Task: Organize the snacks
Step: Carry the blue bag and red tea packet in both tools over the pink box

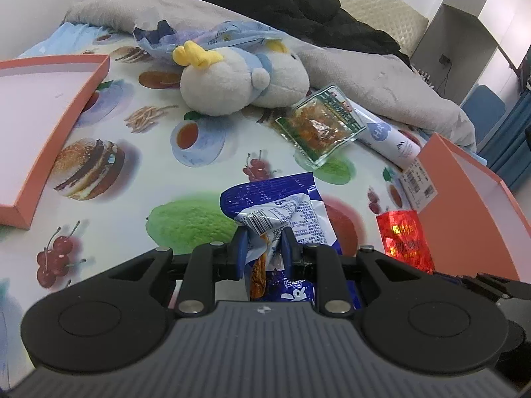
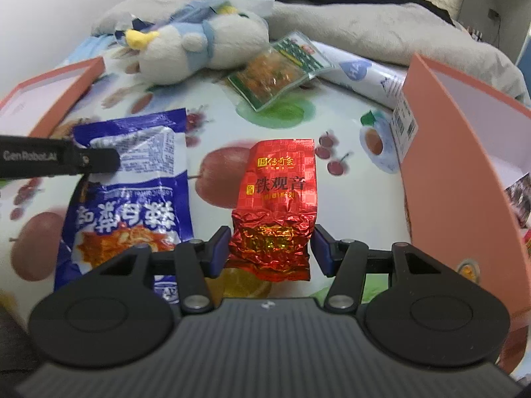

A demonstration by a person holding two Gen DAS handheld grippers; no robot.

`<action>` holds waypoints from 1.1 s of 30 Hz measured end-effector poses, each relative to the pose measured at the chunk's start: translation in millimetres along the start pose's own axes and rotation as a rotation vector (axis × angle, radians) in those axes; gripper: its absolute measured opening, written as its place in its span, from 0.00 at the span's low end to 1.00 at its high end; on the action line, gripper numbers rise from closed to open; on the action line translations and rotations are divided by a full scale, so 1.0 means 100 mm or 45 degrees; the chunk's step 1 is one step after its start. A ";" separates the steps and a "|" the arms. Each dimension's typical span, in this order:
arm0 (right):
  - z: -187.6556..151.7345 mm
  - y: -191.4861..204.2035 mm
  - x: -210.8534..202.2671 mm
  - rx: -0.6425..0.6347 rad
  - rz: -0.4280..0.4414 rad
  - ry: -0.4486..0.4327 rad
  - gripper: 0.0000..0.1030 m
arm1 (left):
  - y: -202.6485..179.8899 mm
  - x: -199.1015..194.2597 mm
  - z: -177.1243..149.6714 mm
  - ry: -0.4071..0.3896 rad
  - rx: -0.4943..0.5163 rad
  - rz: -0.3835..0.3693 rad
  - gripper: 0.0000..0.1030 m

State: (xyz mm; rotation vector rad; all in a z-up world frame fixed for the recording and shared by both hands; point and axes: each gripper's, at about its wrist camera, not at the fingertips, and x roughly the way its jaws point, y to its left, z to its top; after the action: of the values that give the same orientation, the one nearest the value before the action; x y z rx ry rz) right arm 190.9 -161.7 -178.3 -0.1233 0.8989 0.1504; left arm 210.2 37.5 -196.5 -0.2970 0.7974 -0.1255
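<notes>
Bed (image 1: 205, 152): broad soft surface under a smooth sheet printed with burgers, cherries, apples and limes; a rumpled grey blanket (image 1: 365, 66) and black garment (image 1: 298, 6) heaped at the far side.

Orange boxes: two shallow rigid cardboard trays with pale insides, one at the left edge (image 1: 53, 126), one at the right (image 2: 441, 152).

Plush toy (image 1: 232, 83): rounded, fuzzy, grey-white with yellow tuft, lying on its side.

White tube (image 1: 388, 136): smooth cylinder, partly under the clear pouch.

Blue snack bag (image 2: 132, 205): glossy crinkled plastic, white label panel, held above the sheet beside the red packet.

Clear pouch (image 1: 318, 126): flat, green-edged, amber contents, lying on the sheet near the toy.

Red foil packet (image 2: 275, 205): creased metallic brick shape with gold lettering.

Left claw (image 1: 264, 248): blue pads pinched on the blue snack bag's crumpled edge.

Right claw (image 2: 270, 248): pads pressing on both sides of the red foil packet's lower end.
</notes>
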 end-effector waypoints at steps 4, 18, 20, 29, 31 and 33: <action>0.05 -0.03 -0.12 -0.012 0.001 -0.017 0.54 | -0.05 -0.09 -0.02 -0.005 -0.005 -0.006 0.24; 0.13 -0.23 -0.49 0.050 0.020 -0.096 0.54 | -0.32 -0.39 0.14 -0.065 0.025 -0.039 0.24; 0.16 -0.26 -0.54 0.063 0.022 -0.113 0.54 | -0.36 -0.44 0.17 -0.081 0.028 -0.043 0.24; 0.25 -0.44 -0.84 0.117 0.004 -0.193 0.54 | -0.59 -0.66 0.32 -0.129 0.051 -0.093 0.24; 0.25 -0.47 -0.89 0.132 -0.008 -0.206 0.54 | -0.64 -0.70 0.35 -0.138 0.060 -0.107 0.24; 0.26 -0.51 -0.95 0.156 -0.010 -0.218 0.54 | -0.70 -0.75 0.38 -0.149 0.072 -0.124 0.24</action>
State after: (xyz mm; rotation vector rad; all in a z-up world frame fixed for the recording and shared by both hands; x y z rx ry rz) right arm 162.2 -214.6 -84.9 0.0003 0.7348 0.0970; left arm 185.8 -4.2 -98.3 -0.2873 0.6626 -0.2201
